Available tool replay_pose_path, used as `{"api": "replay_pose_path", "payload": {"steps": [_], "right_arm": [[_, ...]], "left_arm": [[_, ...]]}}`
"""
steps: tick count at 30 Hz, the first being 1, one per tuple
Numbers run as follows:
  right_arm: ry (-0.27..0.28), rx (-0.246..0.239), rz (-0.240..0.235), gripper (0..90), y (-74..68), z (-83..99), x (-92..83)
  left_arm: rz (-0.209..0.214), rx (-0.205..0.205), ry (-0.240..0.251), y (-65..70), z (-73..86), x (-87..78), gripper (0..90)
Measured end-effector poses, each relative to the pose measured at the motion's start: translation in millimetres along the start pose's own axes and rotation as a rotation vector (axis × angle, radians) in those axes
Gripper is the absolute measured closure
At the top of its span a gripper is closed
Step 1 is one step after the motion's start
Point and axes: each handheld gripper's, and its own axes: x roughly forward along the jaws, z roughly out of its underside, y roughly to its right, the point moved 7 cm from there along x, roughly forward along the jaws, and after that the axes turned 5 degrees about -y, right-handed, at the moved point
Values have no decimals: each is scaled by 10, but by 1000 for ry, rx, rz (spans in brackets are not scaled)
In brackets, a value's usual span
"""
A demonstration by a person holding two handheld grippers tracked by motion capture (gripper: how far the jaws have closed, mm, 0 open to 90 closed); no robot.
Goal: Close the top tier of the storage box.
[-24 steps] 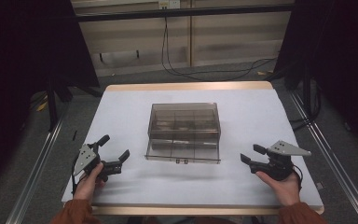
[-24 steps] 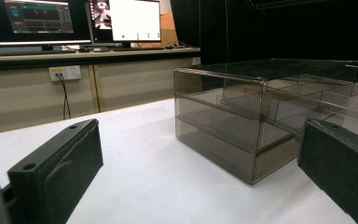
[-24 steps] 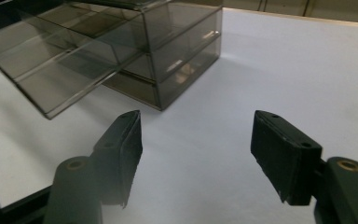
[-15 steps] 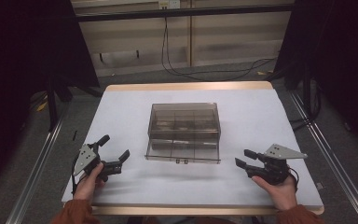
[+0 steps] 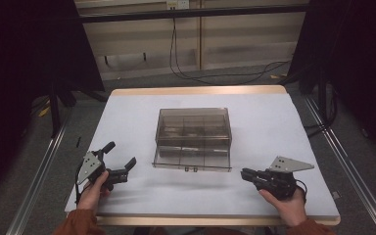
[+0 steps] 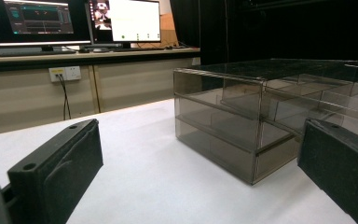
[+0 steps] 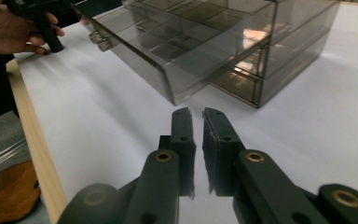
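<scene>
Right claw [image 5: 247, 174] low over the white tabletop [image 5: 274, 122], jaws pressed nearly together on nothing, aimed at the pulled-out bottom drawer [image 5: 192, 160]. Left claw [image 5: 122, 161] spread wide and empty, resting near the front left edge. Farther back, mid-tabletop, the smoky clear drawer cabinet [image 5: 194, 128].

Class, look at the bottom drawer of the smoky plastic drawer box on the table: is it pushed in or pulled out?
Pulled out. In the high view the bottom drawer juts from the drawer box toward the person, its dividers exposed; the right gripper view shows its front standing clear of the frame.
</scene>
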Motion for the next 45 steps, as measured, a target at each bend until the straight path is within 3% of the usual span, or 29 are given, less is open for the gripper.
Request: {"api": "replay_pose_path", "payload": {"steps": [7,11,12,24,42,45], "right_arm": [[2,-41,-54,900,-147,-18,39],[6,-51,-68,900,-225,-33,54],[6,-57,-71,900,-245,-36,62],[-2,-91,-132,900,-426,-85,150],[-12,-146,-158,900,-593,-152,334],[-17,-156,-167,900,-630,-167,375]], "left_arm": [[-2,8,-4,-6,1,-3,0],[-2,-6,5,2,-3,3,0],[-1,11,-6,-7,3,-6,0],[-2,6,-3,-7,1,-3,0],[-2,-3,4,-2,-3,2,0],[-1,10,-6,-9,3,-5,0]]}}
